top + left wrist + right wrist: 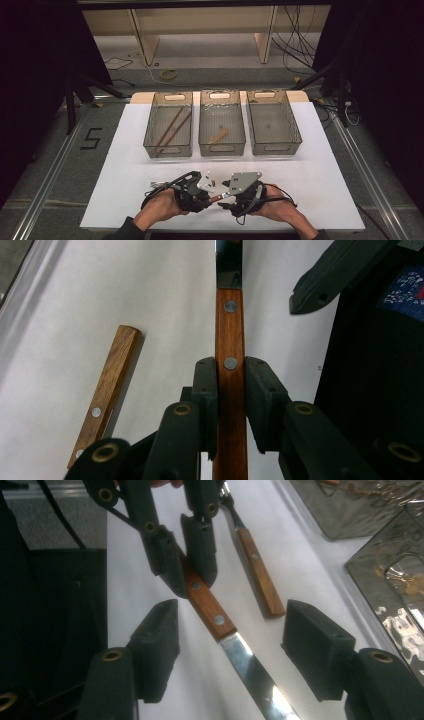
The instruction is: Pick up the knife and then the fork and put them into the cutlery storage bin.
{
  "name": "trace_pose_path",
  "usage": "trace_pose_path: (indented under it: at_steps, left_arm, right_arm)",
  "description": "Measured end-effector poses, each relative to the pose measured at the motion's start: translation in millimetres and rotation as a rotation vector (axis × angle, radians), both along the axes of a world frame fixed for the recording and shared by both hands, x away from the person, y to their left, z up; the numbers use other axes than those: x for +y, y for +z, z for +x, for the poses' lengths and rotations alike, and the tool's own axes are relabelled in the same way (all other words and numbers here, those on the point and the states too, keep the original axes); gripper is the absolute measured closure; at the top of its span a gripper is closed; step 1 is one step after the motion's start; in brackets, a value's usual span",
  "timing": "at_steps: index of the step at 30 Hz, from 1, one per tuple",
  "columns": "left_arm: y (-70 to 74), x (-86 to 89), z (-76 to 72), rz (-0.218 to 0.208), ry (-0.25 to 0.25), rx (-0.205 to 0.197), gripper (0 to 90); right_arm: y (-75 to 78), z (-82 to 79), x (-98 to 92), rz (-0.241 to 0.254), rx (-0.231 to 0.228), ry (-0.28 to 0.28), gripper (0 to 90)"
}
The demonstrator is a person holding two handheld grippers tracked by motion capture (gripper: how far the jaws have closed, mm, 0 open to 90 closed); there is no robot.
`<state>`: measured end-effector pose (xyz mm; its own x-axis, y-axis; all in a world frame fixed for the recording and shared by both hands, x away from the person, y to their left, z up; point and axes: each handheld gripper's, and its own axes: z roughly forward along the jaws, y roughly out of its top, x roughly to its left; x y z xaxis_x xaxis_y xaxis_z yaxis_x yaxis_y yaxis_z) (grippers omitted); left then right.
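While the left gripper [231,390] clamps the knife's [235,650] riveted wooden handle, the right gripper [230,650] gapes wide.

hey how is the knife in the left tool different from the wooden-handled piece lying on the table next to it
The knife is clamped in the left tool; the fork lies free on the white table. The knife has a flat steel blade, while the fork ends in prongs. Both have riveted wooden handles.
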<state>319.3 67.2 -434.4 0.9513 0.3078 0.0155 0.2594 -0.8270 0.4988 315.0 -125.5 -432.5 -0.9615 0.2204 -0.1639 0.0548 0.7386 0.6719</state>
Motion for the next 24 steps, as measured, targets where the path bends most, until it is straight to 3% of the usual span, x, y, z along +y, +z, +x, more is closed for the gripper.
trace_pose_path:
  at_steps: [4, 19, 24]
  left_arm:
    - [2.0, -2.6, -2.6, -0.02, -0.019, -0.005, 75.6]
    - [4.0, -7.4, -7.7, -0.001, -0.087, -0.006, 75.6]
    - [4.5, -8.9, -8.8, 0.009, -0.114, 0.0, 75.5]
  right_arm:
    - [-3.6, -2.7, 2.7, -0.042, -0.024, 0.033, 44.5]
    - [-13.4, -10.4, 9.9, -0.142, -0.091, 0.103, 60.0]
    - [-15.3, -12.7, 11.6, -0.164, -0.077, 0.133, 65.8]
